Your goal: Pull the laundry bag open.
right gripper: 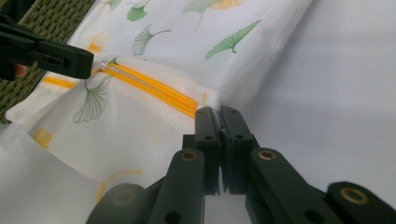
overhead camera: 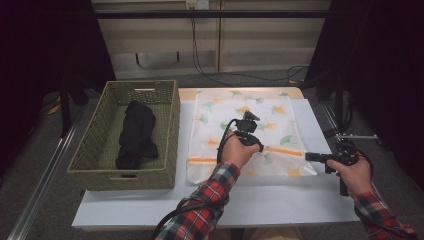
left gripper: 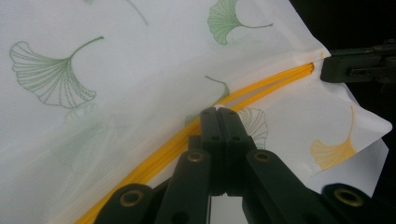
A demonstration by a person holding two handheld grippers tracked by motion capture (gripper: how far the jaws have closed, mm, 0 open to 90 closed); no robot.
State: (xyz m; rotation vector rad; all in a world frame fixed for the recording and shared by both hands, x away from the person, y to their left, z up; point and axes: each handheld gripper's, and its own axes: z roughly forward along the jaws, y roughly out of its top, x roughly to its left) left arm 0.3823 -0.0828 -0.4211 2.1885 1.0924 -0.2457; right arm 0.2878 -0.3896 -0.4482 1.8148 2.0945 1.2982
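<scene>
The table (overhead camera: 260, 200) is being lit brightly from above while the surroundings are being left almost black. Soft shadows are being cast beside the basket (overhead camera: 95, 135). In both gripper views the near black jaws are being rendered slightly blurred, the cloth (left gripper: 116, 93) mildly overexposed.

My tongs (left gripper: 218, 114) are matt black plastic with brass-coloured rivets. The laundry bag (overhead camera: 250, 115) is thin, fine white mesh cloth, its zipper (left gripper: 261, 91) smooth orange plastic. The basket (overhead camera: 95, 145) is rough woven wicker; my bench (overhead camera: 280, 200) smooth, matt white.
</scene>
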